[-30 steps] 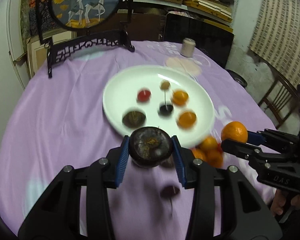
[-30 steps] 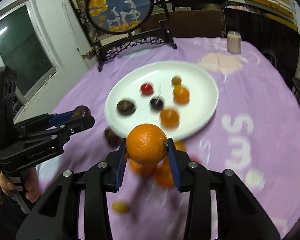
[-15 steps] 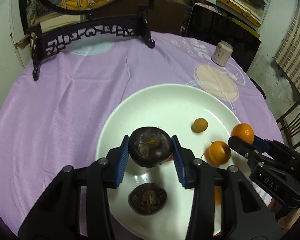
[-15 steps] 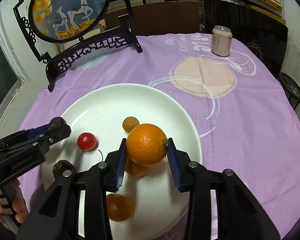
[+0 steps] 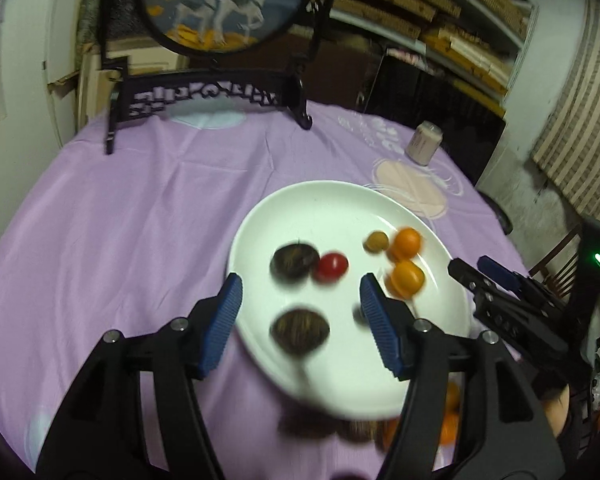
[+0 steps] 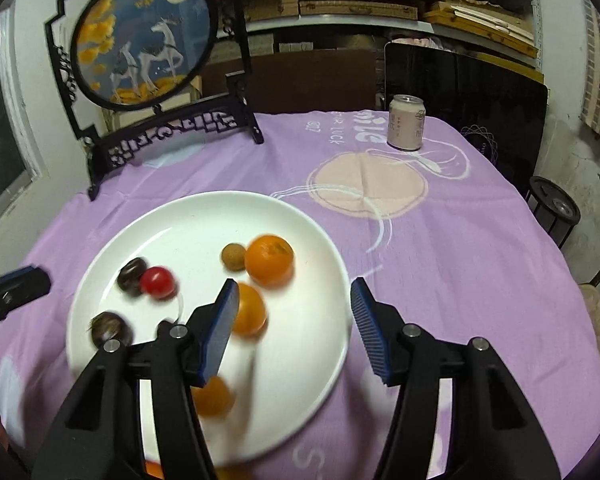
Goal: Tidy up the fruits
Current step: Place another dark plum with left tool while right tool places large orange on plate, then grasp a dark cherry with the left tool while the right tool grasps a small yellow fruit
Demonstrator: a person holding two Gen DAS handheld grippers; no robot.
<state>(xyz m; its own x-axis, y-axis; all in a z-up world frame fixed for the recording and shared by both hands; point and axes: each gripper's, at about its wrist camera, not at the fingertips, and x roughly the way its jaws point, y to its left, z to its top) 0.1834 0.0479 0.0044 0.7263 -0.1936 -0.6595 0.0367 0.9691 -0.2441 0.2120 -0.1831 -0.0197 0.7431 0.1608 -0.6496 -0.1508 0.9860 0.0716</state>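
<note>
A white plate (image 5: 324,208) (image 6: 204,216) sits on the purple tablecloth. On it lie two dark round fruits (image 5: 294,261) (image 5: 299,330), a red cherry tomato (image 5: 331,267) (image 6: 157,281), a small brown longan (image 5: 376,241) (image 6: 233,256) and several oranges (image 5: 407,242) (image 6: 269,259). My left gripper (image 5: 300,312) is open and empty above the plate's near left part. My right gripper (image 6: 292,324) is open and empty above the plate's right rim. More oranges (image 5: 448,420) lie on the cloth in front of the plate.
A black carved stand with a round painted screen (image 6: 140,36) stands at the table's far left. A pale drink can (image 6: 406,122) stands at the far right. A dark panel (image 6: 472,92) and shelves are behind the table, and a wooden chair (image 5: 556,264) is at the right.
Both grippers opened. The dark fruit from my left gripper and the orange from my right gripper now lie on the plate. Both grippers have drawn back and up.
</note>
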